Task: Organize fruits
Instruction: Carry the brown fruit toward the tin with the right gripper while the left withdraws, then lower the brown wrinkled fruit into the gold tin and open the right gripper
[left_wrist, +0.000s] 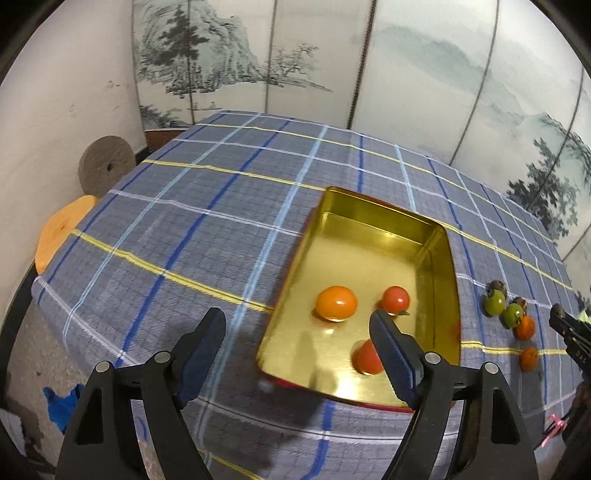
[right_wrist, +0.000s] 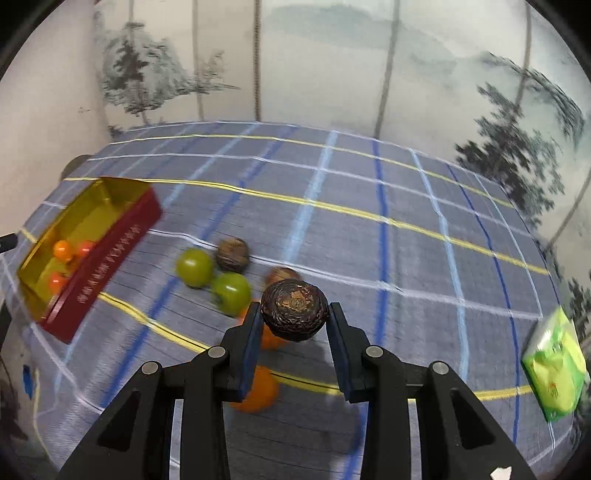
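A gold-lined red tin (left_wrist: 439, 280) lies on the checked cloth and holds an orange fruit (left_wrist: 336, 303) and two red ones (left_wrist: 396, 298). My left gripper (left_wrist: 297, 323) is open and empty over the tin's near left edge. My right gripper (right_wrist: 294, 317) is shut on a dark brown wrinkled fruit (right_wrist: 294, 308), held above the cloth. Under and beyond it lie two green fruits (right_wrist: 194, 267), two brown ones (right_wrist: 232, 254) and two orange ones (right_wrist: 258, 391). The tin (right_wrist: 107, 254) shows at the left of the right wrist view. The loose fruits (left_wrist: 511, 314) lie right of the tin.
A green packet (right_wrist: 556, 363) lies at the table's right edge. A painted folding screen (left_wrist: 332, 55) stands behind the table. A grey disc (left_wrist: 105, 164) and an orange object (left_wrist: 61, 230) sit off the table's left side by the wall. The right gripper's tip (left_wrist: 569, 326) shows at the far right.
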